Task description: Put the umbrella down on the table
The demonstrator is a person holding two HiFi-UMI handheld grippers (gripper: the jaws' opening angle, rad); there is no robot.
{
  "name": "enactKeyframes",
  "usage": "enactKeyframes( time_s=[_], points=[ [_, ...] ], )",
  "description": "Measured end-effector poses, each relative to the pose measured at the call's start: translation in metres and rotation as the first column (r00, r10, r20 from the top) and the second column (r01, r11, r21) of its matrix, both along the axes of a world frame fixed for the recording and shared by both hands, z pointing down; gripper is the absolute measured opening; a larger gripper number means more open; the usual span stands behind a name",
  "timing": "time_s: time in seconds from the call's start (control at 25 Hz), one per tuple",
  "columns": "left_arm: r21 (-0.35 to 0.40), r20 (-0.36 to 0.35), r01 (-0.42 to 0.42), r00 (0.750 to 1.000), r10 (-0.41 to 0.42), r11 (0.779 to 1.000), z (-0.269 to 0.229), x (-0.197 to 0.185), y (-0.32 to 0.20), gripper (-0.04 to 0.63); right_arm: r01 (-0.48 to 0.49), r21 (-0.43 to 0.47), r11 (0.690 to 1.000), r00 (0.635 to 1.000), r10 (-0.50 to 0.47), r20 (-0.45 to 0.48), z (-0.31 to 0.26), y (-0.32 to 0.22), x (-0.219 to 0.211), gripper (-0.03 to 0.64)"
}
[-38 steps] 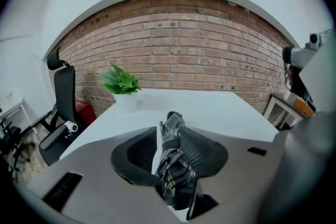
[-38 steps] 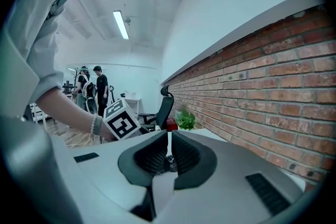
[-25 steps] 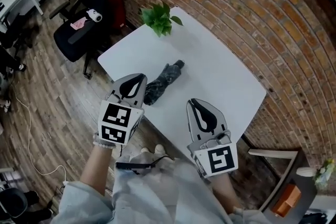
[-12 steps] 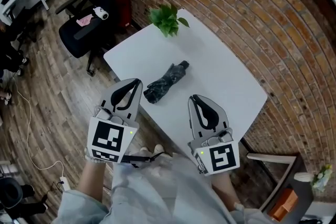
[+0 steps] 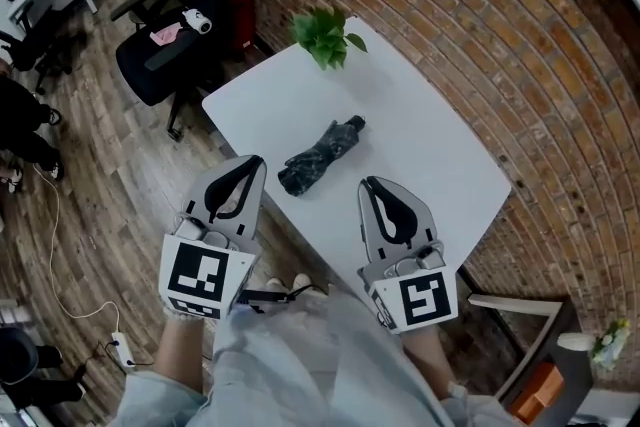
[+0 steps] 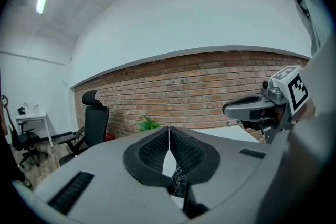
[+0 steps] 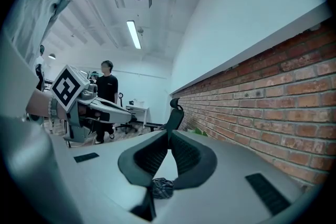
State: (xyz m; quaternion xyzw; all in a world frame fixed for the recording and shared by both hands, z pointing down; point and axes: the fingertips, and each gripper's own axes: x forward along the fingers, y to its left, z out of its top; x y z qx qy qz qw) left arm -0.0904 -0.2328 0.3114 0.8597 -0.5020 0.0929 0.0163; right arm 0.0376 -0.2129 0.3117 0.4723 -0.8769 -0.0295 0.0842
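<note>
A folded dark patterned umbrella (image 5: 322, 155) lies on the white table (image 5: 420, 130), near its front left edge. No gripper touches it. My left gripper (image 5: 255, 163) hovers off the table's edge, short of the umbrella's near end, jaws shut and empty. My right gripper (image 5: 369, 186) is over the table's near side, right of the umbrella, also shut and empty. In the left gripper view the jaws (image 6: 168, 131) meet, with the umbrella (image 6: 179, 182) showing below them. The right gripper view shows its closed jaws (image 7: 168, 134) with the umbrella (image 7: 162, 188) beneath.
A potted green plant (image 5: 326, 36) stands at the table's far corner. A black office chair (image 5: 180, 25) is on the wooden floor beyond the table's left side. A brick wall (image 5: 480, 35) runs along the right. A person (image 7: 107, 86) stands far off in the room.
My left gripper has drawn back from the umbrella's near end, off the table edge and upward. The umbrella stays lying on the table. The right gripper has hardly moved.
</note>
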Motion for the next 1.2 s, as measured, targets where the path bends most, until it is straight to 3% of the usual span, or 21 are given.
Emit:
enactKeyframes(
  time_s=[0.16,0.64,1.2],
  points=[
    [-0.004,0.023,0.003,1.0,-0.003,1.0,0.006,-0.005,0.002,0.025,0.009,-0.001,1.0,1.0,-0.009,-0.006,0.002,0.0,-0.004,0.051],
    [-0.006,0.006,-0.025,1.0,0.025,1.0,0.006,0.001,0.005,0.025,0.012,0.018,1.0,1.0,-0.013,0.013,-0.001,0.0,-0.01,0.051],
    [-0.025,0.02,-0.026,0.999,0.027,0.999,0.013,-0.001,0.006,0.025,0.029,-0.032,0.999,0.999,-0.031,-0.043,0.012,0.004,-0.011,0.051]
  ],
)
